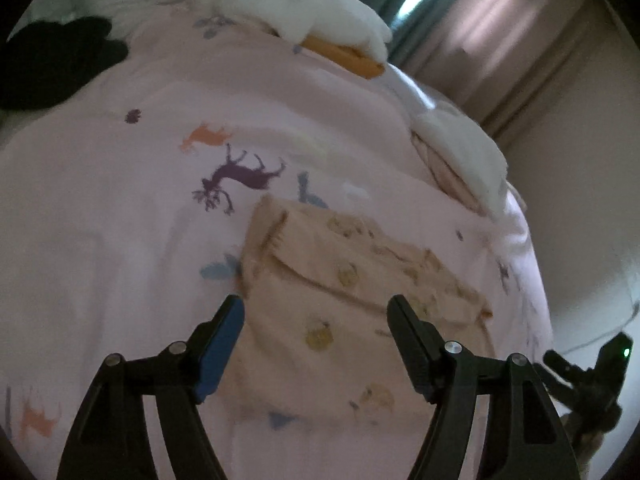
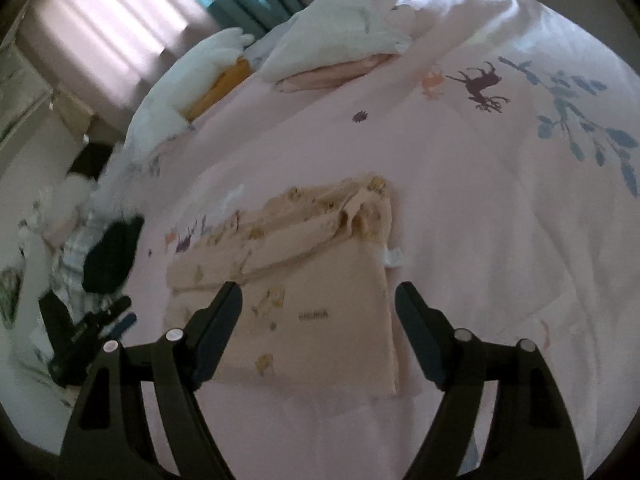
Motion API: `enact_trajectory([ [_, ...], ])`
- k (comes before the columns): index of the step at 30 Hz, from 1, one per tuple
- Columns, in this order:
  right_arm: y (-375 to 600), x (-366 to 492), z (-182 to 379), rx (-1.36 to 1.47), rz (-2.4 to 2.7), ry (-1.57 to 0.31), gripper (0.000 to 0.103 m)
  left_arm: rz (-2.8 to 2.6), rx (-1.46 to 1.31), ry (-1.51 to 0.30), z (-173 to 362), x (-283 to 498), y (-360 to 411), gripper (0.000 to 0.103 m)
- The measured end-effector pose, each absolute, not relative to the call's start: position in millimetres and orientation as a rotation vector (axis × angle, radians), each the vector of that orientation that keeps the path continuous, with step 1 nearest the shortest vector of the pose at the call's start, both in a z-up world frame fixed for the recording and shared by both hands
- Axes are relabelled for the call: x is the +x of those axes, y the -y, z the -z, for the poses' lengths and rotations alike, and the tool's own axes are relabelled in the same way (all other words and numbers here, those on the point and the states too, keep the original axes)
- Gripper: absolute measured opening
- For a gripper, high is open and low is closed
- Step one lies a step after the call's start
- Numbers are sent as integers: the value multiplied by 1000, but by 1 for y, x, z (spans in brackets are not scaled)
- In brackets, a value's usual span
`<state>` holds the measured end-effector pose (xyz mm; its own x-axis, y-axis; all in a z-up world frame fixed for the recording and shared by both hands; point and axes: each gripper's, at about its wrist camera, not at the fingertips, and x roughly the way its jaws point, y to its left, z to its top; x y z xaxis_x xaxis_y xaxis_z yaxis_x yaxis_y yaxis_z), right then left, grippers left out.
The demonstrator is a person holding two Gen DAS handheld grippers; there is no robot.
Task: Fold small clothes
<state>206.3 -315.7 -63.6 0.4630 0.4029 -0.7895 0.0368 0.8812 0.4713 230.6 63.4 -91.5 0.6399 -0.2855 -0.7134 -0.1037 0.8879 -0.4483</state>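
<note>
A small peach garment (image 1: 344, 304) with yellow animal prints lies folded on the pink bed cover (image 1: 120, 208). My left gripper (image 1: 316, 304) hovers above its near part, jaws wide apart, nothing between the pads. In the right wrist view the same garment (image 2: 312, 280) lies flat, its upper part doubled over and a white label at its right edge. My right gripper (image 2: 320, 292) stands open over it, holding nothing. The left gripper (image 2: 100, 328) shows at the left edge of that view, and the right gripper (image 1: 592, 372) at the lower right of the left wrist view.
White pillows (image 1: 304, 4) with an orange item (image 1: 344, 56) under them lie at the head of the bed. A dark garment (image 1: 56, 60) rests at the far left. Another white pillow (image 1: 464, 152) sits by the bed's right edge. Curtains (image 1: 500, 12) hang behind.
</note>
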Motion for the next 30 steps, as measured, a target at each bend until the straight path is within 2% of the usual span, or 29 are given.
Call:
enact_trajectory([
  [6,295,187,58,333,-232,-1101,80,176,-327,-863,79,214,-35,89],
  [11,276,184,64,302,-269,-1117,75,271,-243,-900,90,211,-12,89],
  [12,272,186,68,303,-276,-1126,75,258,-212,-920,97,214,-9,88],
  [15,259,192,84,314,-291,-1161,75,265,-165,-966,114,225,-2,75],
  [21,237,220,116,325,-331,-1206,70,305,-161,-977,134,248,10,74],
  [23,229,231,126,325,-347,-1217,70,318,-147,-1006,143,264,18,68],
  [26,226,247,141,364,-373,-1226,71,321,-144,-1036,159,286,28,67],
  [30,227,271,153,393,-396,-1206,70,318,-114,-972,155,313,34,67],
])
